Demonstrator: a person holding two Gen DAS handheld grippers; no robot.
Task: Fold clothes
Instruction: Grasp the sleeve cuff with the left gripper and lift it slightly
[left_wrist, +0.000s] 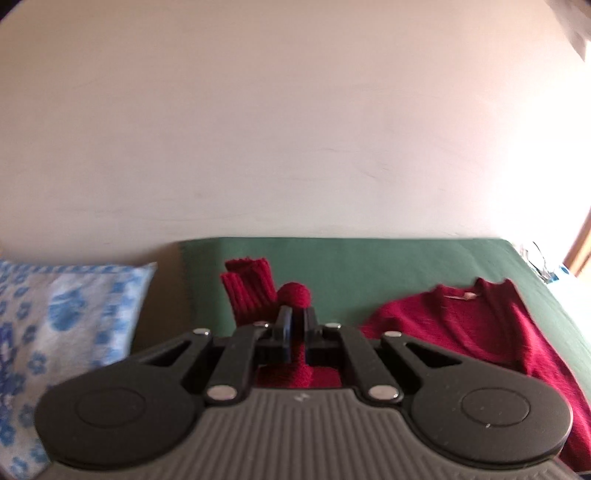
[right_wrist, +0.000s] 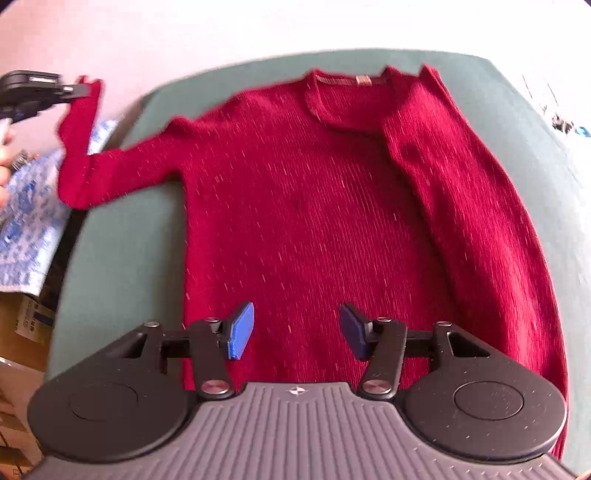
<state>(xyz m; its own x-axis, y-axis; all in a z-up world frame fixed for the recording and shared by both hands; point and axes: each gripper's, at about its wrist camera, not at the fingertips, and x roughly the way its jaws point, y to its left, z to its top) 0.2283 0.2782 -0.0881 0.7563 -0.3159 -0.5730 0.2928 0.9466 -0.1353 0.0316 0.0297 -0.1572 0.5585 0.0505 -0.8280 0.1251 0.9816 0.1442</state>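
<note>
A dark red knit sweater (right_wrist: 314, 206) lies flat on a green cloth (right_wrist: 122, 258), neckline at the far side. Its right sleeve is folded down along the body's right edge. The left sleeve (right_wrist: 79, 147) is lifted off the cloth at the far left, its cuff pinched in my left gripper (right_wrist: 79, 89). In the left wrist view that gripper (left_wrist: 294, 325) is shut on the red sleeve (left_wrist: 255, 291), whose ribbed cuff sticks up past the fingers. My right gripper (right_wrist: 297, 332) hovers open above the sweater's lower body, with nothing between its blue pads (right_wrist: 242, 330).
A blue and white patterned cloth (left_wrist: 66, 325) lies left of the green cloth, also seen in the right wrist view (right_wrist: 29, 206). A pale wall (left_wrist: 295, 129) rises behind. Cardboard boxes (right_wrist: 26, 325) stand lower left. Small clutter (right_wrist: 565, 123) sits past the far right corner.
</note>
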